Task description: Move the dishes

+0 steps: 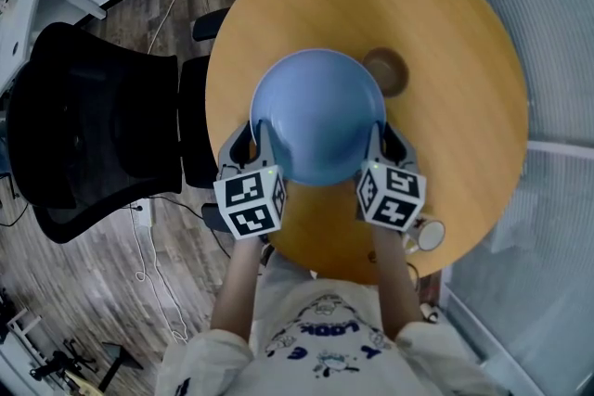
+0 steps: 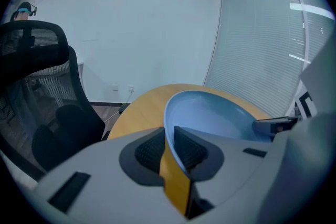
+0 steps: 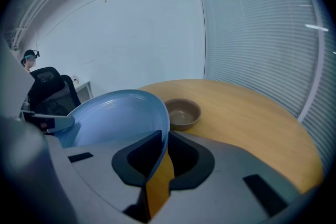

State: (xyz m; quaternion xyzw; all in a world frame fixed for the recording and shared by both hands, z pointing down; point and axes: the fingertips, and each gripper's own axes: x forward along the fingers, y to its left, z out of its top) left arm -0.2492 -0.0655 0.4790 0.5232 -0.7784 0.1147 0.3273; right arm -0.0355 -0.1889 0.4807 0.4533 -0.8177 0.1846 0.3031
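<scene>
A big light-blue bowl (image 1: 317, 114) hangs above the round wooden table (image 1: 464, 88), held by both grippers on opposite rims. My left gripper (image 1: 263, 139) is shut on the bowl's left rim (image 2: 169, 136), the rim pinched between its dark pads. My right gripper (image 1: 376, 144) is shut on the right rim (image 3: 164, 136). A small brown bowl (image 1: 387, 70) sits on the table just beyond the blue bowl, to its right; the right gripper view shows this brown bowl (image 3: 182, 113) upright and empty.
A black office chair (image 1: 88, 130) stands left of the table. A white cup (image 1: 429, 235) sits at the table's near right edge. Window blinds (image 3: 262, 34) run along the right side, a white wall at the back, and cables lie on the wooden floor (image 1: 158, 9).
</scene>
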